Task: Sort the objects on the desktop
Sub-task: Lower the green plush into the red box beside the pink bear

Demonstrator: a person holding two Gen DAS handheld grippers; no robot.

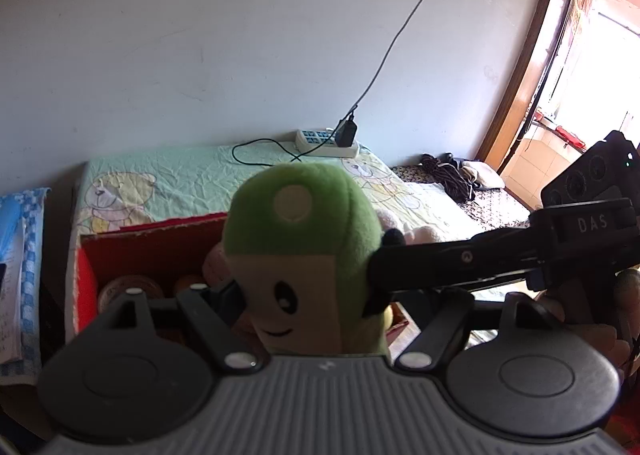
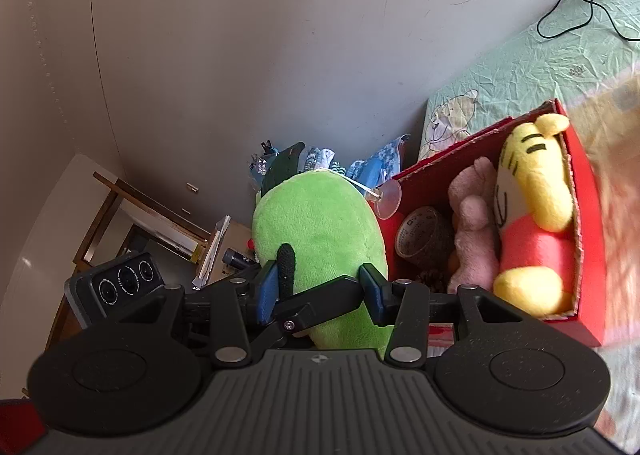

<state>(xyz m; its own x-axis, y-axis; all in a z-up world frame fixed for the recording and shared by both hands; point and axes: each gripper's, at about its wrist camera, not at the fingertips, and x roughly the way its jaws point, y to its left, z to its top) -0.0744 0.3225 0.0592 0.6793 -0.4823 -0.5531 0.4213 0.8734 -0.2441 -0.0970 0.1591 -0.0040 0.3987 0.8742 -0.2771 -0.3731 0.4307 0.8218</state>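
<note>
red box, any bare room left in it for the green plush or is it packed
Mostly packed. The red box holds the yellow tiger plush, a pink plush and a clear cup side by side. The only loose room is the corner around the cup. Outside it, the green bedsheet between box and power strip is bare.

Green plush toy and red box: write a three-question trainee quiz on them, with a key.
1. True or false: the green plush toy already lies inside the red box.
2. Which toy in the box is yellow with a red middle? A) the striped plush B) the pink plush
3. Fill in: a clear ____ hangs from the green toy's top.

Key: 1 false, it is held beside the box by the left gripper; 2 A; 3 suction cup.
</note>
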